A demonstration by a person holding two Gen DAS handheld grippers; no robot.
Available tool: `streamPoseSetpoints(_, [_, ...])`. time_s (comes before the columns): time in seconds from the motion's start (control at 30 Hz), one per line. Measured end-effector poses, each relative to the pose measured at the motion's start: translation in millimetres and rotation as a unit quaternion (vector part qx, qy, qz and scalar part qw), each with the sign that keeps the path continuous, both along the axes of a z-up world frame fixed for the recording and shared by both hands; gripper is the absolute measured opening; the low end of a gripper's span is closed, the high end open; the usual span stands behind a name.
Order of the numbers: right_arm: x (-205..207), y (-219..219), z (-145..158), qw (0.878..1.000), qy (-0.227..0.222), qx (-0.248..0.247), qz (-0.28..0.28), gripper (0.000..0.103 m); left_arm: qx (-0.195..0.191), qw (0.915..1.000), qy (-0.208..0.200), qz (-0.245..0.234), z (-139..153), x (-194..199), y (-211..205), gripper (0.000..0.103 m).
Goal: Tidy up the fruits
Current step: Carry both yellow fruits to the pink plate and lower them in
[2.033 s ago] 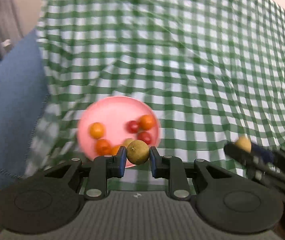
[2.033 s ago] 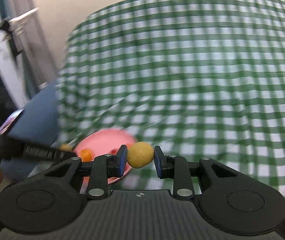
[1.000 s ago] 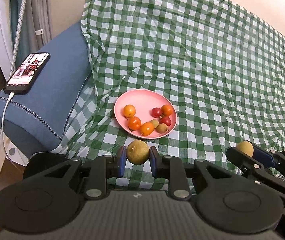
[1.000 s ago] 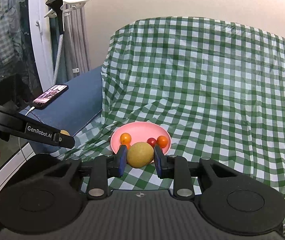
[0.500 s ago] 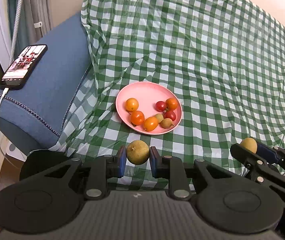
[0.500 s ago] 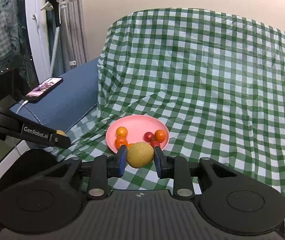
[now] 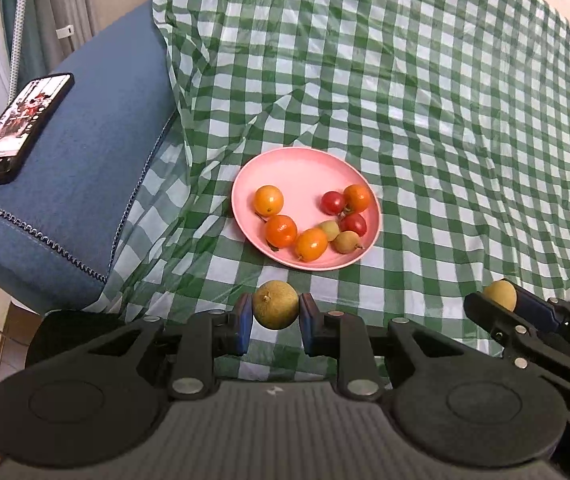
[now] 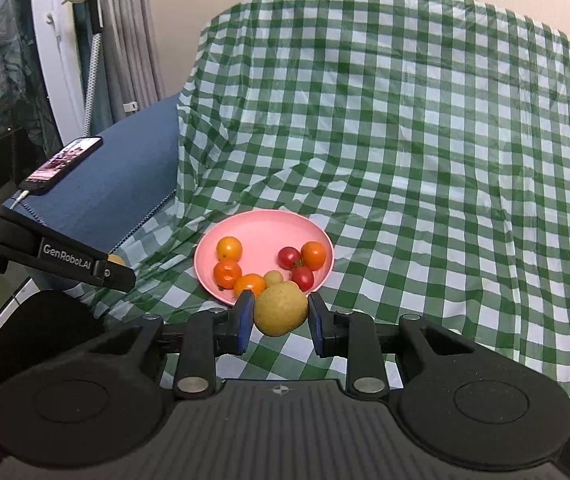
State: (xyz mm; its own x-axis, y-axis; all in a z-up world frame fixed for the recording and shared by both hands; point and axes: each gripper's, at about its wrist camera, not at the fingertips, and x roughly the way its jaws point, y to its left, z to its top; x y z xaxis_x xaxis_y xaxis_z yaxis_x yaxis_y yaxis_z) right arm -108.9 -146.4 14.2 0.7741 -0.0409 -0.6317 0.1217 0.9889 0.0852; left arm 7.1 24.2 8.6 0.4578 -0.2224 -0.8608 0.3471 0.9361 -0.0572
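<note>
A pink plate (image 7: 297, 168) lies on the green checked cloth and holds several small fruits: orange and red tomatoes and small tan ones. It also shows in the right wrist view (image 8: 261, 226). My left gripper (image 7: 275, 312) is shut on a round yellow-green fruit (image 7: 275, 305), held above the cloth just short of the plate's near rim. My right gripper (image 8: 280, 314) is shut on a yellow-tan fruit (image 8: 281, 309) that hides the plate's near edge. The right gripper and its fruit (image 7: 499, 295) also show at the right of the left wrist view.
A blue cushion (image 7: 85, 152) lies left of the plate with a lit phone (image 7: 19, 122) on a white cable. The checked cloth (image 7: 425, 100) spreads, creased, beyond and right of the plate. Curtains and a white frame (image 8: 57, 60) stand at far left.
Both grippers have drawn closer to the plate, each still holding its fruit. The plate looks larger and lower in both views than a second ago.
</note>
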Motion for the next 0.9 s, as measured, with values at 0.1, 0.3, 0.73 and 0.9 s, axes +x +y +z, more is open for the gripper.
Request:
streamPoseSetpoints(0.1, [13,-4,-6,1.000,0.007,0.008,-0.002,0.030,0.007,0.9999,0.009,0.005,-6,14,-2,0.027])
streamPoseSetpoints(0.3, [46,-9,-20,1.000,0.020,0.012,0.000,0.030,0.018,0.9996,0.020,0.006,-17,49,-13,0.027])
streamPoseSetpoints(0.73, [135,-19,-59,0.999,0.039,0.006,0.010,0.030,0.047,0.9985,0.020,-0.020,-52,134,-63,0.027])
streamPoseSetpoints(0.9, [159,-22,-76,0.999,0.048,0.004,0.016,0.030,0.051,0.9980,0.030,-0.025,-68,158,-72,0.027])
